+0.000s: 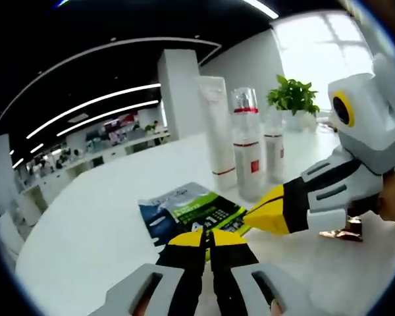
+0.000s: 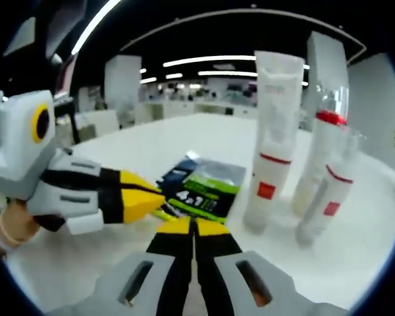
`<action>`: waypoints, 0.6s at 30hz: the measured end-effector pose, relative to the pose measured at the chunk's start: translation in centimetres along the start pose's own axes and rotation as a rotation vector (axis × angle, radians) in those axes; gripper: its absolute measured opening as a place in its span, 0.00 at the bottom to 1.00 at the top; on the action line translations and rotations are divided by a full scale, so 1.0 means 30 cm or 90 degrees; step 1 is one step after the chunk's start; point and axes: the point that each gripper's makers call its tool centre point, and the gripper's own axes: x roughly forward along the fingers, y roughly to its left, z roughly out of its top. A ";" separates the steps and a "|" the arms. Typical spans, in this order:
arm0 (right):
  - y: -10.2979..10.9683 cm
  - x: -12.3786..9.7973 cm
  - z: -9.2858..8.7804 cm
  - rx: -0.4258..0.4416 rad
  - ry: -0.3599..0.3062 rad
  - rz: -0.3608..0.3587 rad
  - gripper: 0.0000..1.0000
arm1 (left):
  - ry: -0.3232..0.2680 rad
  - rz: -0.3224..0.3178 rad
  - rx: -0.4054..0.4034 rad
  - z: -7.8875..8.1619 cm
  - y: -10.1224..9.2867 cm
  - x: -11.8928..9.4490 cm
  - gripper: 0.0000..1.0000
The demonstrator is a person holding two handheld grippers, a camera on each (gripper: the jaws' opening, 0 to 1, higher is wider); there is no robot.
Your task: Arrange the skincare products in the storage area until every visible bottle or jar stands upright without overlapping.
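On the white table (image 1: 85, 230), tall tube (image 2: 274, 141) and two bottles (image 2: 319, 164) upright, sachet (image 2: 204, 187) lying flat, left claw (image 1: 209, 238) and right claw (image 2: 194, 227) both pressed closed, empty

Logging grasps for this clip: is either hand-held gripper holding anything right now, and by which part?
Nothing is visibly held. Both the left hand-held gripper and right hand-held gripper are shut, tips at the near edge of the flat sachet.

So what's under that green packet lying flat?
The green packet lies flat on the white table, beside three upright white bottles. Anything beneath the packet is covered and cannot be seen.
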 end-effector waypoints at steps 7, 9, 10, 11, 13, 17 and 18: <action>0.019 0.001 0.012 -0.002 -0.009 0.012 0.00 | -0.082 0.021 0.023 0.080 0.010 -0.043 0.02; 0.037 -0.010 0.018 -0.005 -0.012 0.027 0.00 | -0.114 0.019 0.022 0.113 0.007 -0.074 0.02; 0.052 -0.015 0.023 -0.001 -0.014 0.041 0.00 | -0.129 0.019 0.020 0.129 0.005 -0.091 0.02; 0.071 -0.023 0.030 0.000 -0.014 0.058 0.00 | -0.143 0.018 0.019 0.141 0.002 -0.110 0.02; 0.094 -0.033 0.036 0.003 -0.014 0.079 0.00 | -0.167 0.021 0.027 0.161 -0.006 -0.147 0.01; 0.149 -0.046 0.018 0.003 0.013 0.128 0.00 | -0.175 0.002 0.020 0.174 -0.025 -0.183 0.01; 0.163 -0.047 0.013 0.001 0.020 0.137 0.00 | -0.177 -0.002 0.020 0.176 -0.031 -0.194 0.01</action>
